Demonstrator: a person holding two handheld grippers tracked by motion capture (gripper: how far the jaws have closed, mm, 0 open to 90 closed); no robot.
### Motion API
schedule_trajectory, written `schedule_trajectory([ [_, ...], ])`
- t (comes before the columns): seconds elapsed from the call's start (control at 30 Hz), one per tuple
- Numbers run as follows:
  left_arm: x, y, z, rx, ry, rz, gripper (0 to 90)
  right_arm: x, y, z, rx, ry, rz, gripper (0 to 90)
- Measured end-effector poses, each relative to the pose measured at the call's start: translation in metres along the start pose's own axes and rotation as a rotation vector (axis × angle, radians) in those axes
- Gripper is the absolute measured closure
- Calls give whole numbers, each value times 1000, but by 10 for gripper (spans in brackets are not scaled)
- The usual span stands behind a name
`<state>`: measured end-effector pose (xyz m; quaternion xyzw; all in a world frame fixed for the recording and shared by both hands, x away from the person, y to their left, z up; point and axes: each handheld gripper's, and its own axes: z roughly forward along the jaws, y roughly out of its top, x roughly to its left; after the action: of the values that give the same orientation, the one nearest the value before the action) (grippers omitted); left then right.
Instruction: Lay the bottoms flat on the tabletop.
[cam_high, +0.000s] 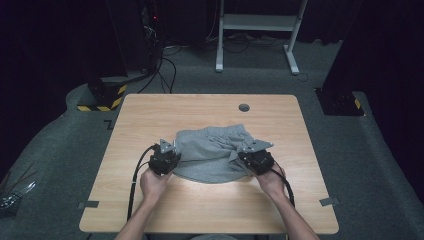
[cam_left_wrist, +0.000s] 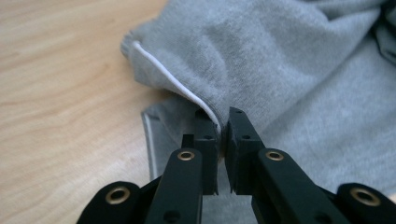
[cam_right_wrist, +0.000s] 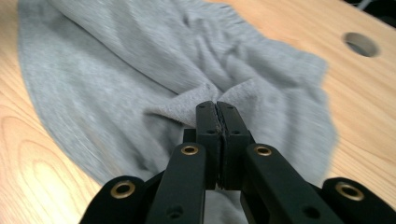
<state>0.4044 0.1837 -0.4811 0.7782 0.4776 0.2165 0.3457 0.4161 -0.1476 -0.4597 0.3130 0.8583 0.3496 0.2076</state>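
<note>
The high view looks forward and down from above the person's side, taking in the whole table. Each gripper view rides low and close, looking along its own jaws. All three share the grey garment and tabletop.

1. We have bare forearms, no sleeves in sight.
2. Our left tool is a black block topped by a grey three-cornered plate; its black cable trails toward 6 o'clock.
3. Our right tool matches it, cable likewise.
4. Each has two black jaws with brass-ringed pivots and small dark screws.
</note>
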Motion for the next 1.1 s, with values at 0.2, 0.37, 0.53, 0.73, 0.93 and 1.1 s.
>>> schedule_trajectory([
  [0.2,15,12,-3,-20,30,-30,841,-20,-20,-26,-7,-67,59,886],
  [0.37,26,13,4,-14,79,-54,834,-34,-46,-36,15,-99,117,885],
  [0.53,21,7,16,28,77,-36,746,-29,-55,-30,40,-83,113,865],
  [0.73,7,-4,-2,8,93,27,531,-17,-44,-32,-39,-37,85,700],
  [0.93,-7,-20,-20,15,38,29,499,-4,-20,-24,-99,8,61,660],
  [1.1,-23,-36,-9,64,-12,94,502,11,-27,-2,-38,55,66,641],
])
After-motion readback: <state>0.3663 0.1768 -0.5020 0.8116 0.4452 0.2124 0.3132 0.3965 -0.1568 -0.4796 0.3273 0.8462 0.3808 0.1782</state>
